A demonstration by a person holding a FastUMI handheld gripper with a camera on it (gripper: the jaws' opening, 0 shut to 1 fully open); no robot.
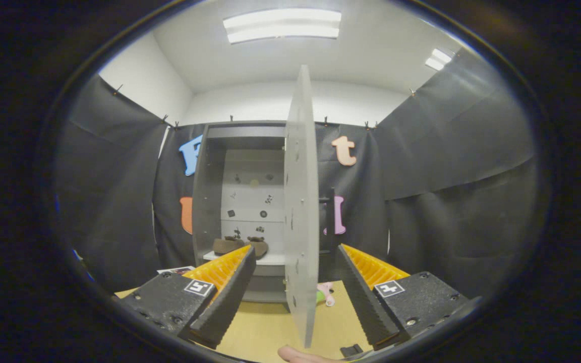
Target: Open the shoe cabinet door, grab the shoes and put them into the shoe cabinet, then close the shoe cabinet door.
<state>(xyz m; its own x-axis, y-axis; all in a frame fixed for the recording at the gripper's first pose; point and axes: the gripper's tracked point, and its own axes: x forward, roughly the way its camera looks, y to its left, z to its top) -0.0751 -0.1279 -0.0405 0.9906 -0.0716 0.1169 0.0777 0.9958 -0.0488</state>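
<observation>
gripper (295,262): fingers spread wide, holding nothing | door (300,201): open, edge-on between the fingers | shoes (240,246): on cabinet (215,176) shelf, beyond the left finger

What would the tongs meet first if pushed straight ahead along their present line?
Most likely the open cabinet door, standing edge-on between the spread fingers of the tongs; depth is unclear.

- The cabinet door (301,201) is seen as a smooth, matt board, edge-on between the spread fingers (225,292) of the gripper (295,267), whose inner faces are ribbed.
- The shoes (240,245) are given a soft, suede-like nap.
- The floor (265,327) is finished as smooth, matt wood.
- The walls (447,176) are hung with matt cloth.
</observation>
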